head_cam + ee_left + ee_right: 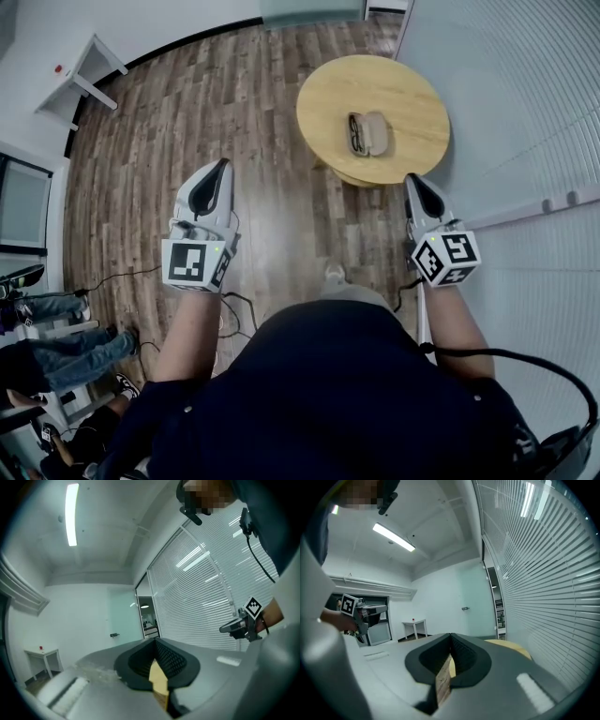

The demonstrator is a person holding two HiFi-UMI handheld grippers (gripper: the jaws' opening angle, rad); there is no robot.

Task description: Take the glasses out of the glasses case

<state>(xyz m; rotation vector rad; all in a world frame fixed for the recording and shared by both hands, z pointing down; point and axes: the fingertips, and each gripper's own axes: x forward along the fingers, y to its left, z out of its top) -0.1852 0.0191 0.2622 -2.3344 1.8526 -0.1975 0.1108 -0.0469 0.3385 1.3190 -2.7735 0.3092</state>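
Wood-plank flooring (253, 103) covers the room, with slatted blinds (525, 103) along the right side. A round wooden table (412, 141) stands ahead of the person.

Location of task item: the glasses case (367, 133) lies near the middle of the table, lid folded open. The left half is dark and appears to hold the glasses (357, 134). The right half is pale and looks empty. Frame detail is too small to confirm.

Orientation: the case's long axis runs from the near edge of the table towards the far edge, roughly in line with the person's forward view. The two halves sit side by side across that axis. Which way the lenses face cannot be told.

Left gripper (222, 165): held over the floor, well apart from the table. Its own view shows the jaws closed to a point with nothing gripped between them.

Right gripper (413, 180): held just short of the table's near edge, above floor level. Its jaws are likewise pressed together and empty, and the table edge shows beyond them in its own view.

Progress: the case is already open, so access is judged complete. The glasses have not yet been touched. Remaining work, as judged: approach the table, part one pair of jaws, grip the frame and lift it clear, possibly steadying the case with the other gripper.
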